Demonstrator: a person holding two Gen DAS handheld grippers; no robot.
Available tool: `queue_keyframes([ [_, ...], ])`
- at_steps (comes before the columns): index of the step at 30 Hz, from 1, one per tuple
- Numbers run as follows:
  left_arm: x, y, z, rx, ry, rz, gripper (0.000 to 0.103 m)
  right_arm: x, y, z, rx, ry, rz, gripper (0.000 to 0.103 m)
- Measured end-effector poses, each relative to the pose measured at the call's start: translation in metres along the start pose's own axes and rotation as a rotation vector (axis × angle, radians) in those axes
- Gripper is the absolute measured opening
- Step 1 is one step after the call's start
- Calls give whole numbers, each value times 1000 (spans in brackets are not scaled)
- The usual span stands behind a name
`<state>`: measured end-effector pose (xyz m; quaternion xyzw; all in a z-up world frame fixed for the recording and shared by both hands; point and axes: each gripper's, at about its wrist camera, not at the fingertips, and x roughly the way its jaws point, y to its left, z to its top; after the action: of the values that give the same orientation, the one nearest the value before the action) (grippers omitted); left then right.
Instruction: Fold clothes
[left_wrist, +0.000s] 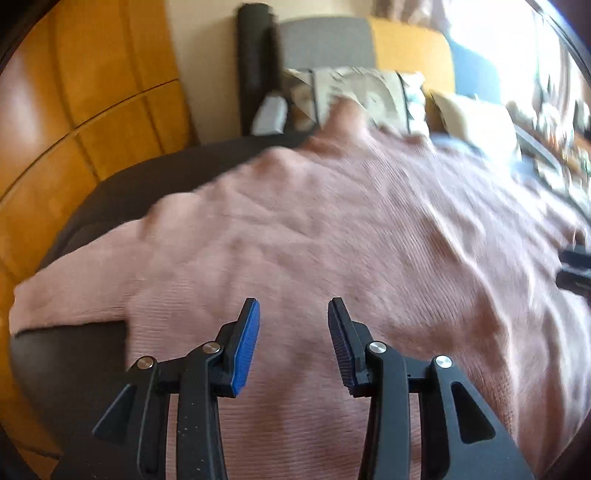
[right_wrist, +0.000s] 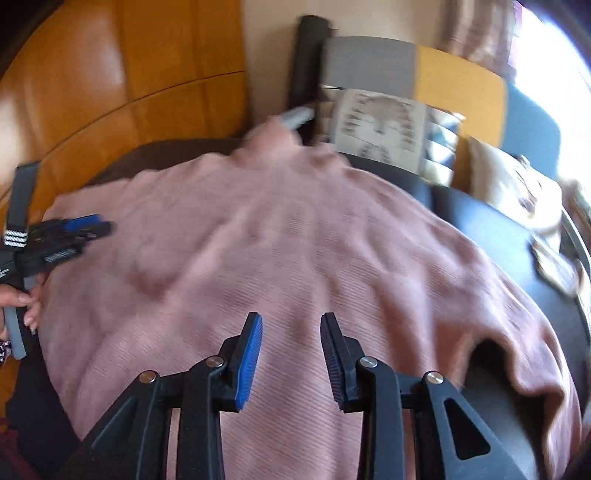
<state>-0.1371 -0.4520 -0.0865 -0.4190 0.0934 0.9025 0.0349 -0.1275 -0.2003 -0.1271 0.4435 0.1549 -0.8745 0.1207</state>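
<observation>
A pink knitted sweater (left_wrist: 332, 229) lies spread over a dark sofa seat (left_wrist: 122, 192), wrinkled, one sleeve reaching out to the left. My left gripper (left_wrist: 293, 306) hovers open just above its near part, nothing between the blue pads. In the right wrist view the same sweater (right_wrist: 266, 240) fills the middle, its right edge curled up over the dark seat (right_wrist: 517, 236). My right gripper (right_wrist: 291, 319) is open above the sweater, holding nothing. The left gripper (right_wrist: 94, 225) also shows at the left edge of that view, over the sweater's left side, held by a hand (right_wrist: 22, 302).
Patterned cushions (left_wrist: 354, 92) lean against the sofa back, grey, yellow and blue panels (right_wrist: 458, 81) behind them. A dark sofa arm post (left_wrist: 255, 66) stands at the back. An orange wooden cabinet (left_wrist: 74, 92) runs along the left. Bright window light falls at the right.
</observation>
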Motion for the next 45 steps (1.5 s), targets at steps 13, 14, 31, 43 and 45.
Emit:
queue_keyframes([
  [13, 12, 19, -21, -110, 5, -2, 87, 2, -9, -11, 49, -116, 70, 38],
  [14, 10, 16, -20, -96, 5, 11, 87, 2, -7, -11, 39, -115, 60, 38],
  [31, 62, 59, 16, -219, 77, 47, 103, 55, -131, 63, 190, 11, -46, 43],
  [43, 63, 49, 16, -205, 59, 85, 103, 23, -90, 118, 146, -162, 103, 53],
  [45, 64, 50, 16, -205, 54, 88, 103, 42, -65, 147, 82, -124, 105, 53],
])
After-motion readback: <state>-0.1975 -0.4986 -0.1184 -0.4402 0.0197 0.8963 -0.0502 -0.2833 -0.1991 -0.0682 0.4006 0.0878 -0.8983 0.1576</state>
